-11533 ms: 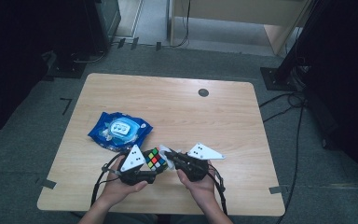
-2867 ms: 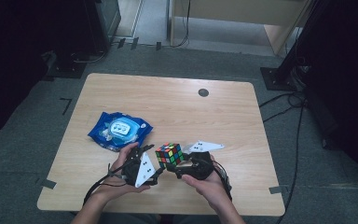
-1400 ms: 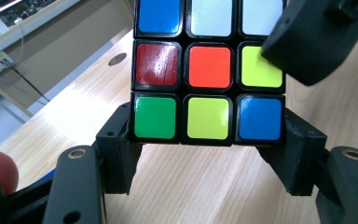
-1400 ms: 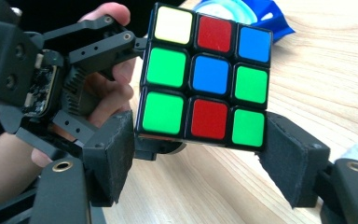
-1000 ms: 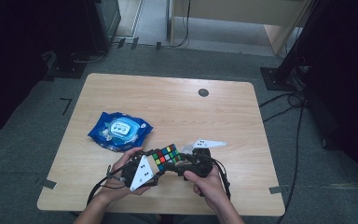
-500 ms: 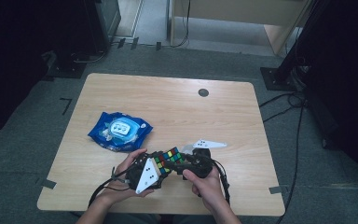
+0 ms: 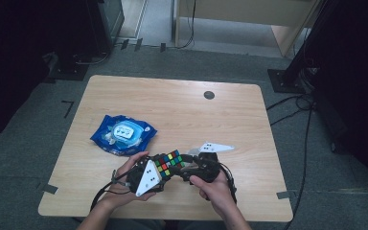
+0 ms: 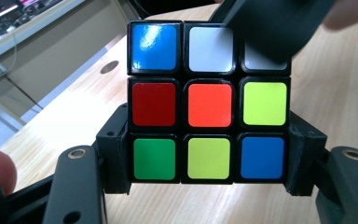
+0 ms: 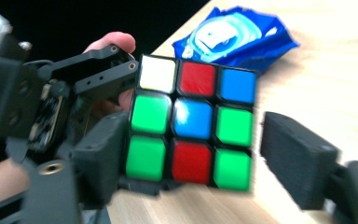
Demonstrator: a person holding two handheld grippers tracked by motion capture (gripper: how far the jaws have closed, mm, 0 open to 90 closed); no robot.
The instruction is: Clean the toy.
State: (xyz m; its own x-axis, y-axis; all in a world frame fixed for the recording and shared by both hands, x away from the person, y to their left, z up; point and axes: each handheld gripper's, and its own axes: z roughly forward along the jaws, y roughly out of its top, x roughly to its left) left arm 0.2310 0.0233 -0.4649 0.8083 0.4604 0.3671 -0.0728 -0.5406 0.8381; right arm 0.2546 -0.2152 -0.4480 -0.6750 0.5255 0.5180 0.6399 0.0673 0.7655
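As the left gripper [image 8: 205, 186] clamps the bottom layer of a scrambled, glossy plastic colour-tiled puzzle cube [image 7: 168, 163] above the near edge of the pale wooden table [image 7: 182, 110], the right gripper [image 9: 200, 163] has just been opening, one pad clear of the cube. It should re-close squarely on one layer before twisting; the blue wet-wipes pack [image 7: 123, 134] lies close on the left, with open tabletop beyond
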